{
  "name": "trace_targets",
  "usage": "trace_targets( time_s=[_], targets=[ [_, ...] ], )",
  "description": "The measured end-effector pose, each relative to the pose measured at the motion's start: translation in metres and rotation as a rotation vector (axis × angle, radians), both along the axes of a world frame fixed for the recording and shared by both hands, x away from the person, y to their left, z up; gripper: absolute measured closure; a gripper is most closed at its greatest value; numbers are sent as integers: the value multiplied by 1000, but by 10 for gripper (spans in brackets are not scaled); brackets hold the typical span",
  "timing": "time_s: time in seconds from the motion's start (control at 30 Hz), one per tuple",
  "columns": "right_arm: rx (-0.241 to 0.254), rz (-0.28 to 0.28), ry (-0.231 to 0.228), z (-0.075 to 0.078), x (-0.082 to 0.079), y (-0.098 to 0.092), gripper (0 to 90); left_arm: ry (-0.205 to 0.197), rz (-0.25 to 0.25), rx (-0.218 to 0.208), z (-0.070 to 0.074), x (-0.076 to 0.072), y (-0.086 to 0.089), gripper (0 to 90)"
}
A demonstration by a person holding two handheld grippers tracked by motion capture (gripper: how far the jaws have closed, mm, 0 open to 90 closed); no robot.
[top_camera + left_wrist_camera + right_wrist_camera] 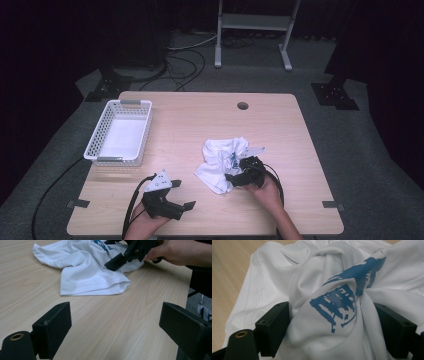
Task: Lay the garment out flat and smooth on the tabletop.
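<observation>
A crumpled white T-shirt with a blue print lies right of the table's middle. My right gripper is pushed into its right side, held by a hand. In the right gripper view the jaws stand wide apart, and a bulging fold of the T-shirt carrying the print sits between them; the right gripper is open. My left gripper rests low near the front edge, left of the shirt. It is open, with bare wood between its jaws. From there the T-shirt and the right gripper show farther off.
A white plastic basket stands at the table's left side, with nothing in it. A cable hole sits near the back edge. Bare wood lies between basket and shirt. A cable trails off the front left.
</observation>
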State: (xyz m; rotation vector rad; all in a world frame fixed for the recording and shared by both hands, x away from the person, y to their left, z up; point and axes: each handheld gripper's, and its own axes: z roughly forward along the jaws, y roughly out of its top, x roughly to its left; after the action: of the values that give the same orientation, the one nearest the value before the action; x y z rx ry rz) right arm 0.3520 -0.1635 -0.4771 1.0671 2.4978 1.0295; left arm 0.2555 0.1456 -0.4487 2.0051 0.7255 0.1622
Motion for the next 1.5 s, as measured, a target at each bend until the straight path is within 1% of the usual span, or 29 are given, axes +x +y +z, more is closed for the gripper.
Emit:
trace_targets(
  time_s=[0.23, 0.57, 0.87, 1.07, 1.13, 1.5],
  targets=[
    [12, -5, -8, -1, -16, -1, 177, 3, -7, 3, -1, -1, -2, 97],
    [35, -14, 0, -2, -39, -1, 177, 11, -12, 7, -3, 0, -4, 97],
    [36, -2, -2, -2, -62, 4, 177, 17, -18, 7, -4, 0, -6, 98],
    [39, -6, -1, -2, -72, 6, 177, 20, -24, 9, -5, -1, -9, 97],
    [42, -10, 7, -2, -75, 7, 177, 21, -23, 9, -6, -1, -9, 98],
    [59, 5, 5, -3, -92, 9, 177, 29, -28, 14, -8, -1, -11, 97]
  ],
)
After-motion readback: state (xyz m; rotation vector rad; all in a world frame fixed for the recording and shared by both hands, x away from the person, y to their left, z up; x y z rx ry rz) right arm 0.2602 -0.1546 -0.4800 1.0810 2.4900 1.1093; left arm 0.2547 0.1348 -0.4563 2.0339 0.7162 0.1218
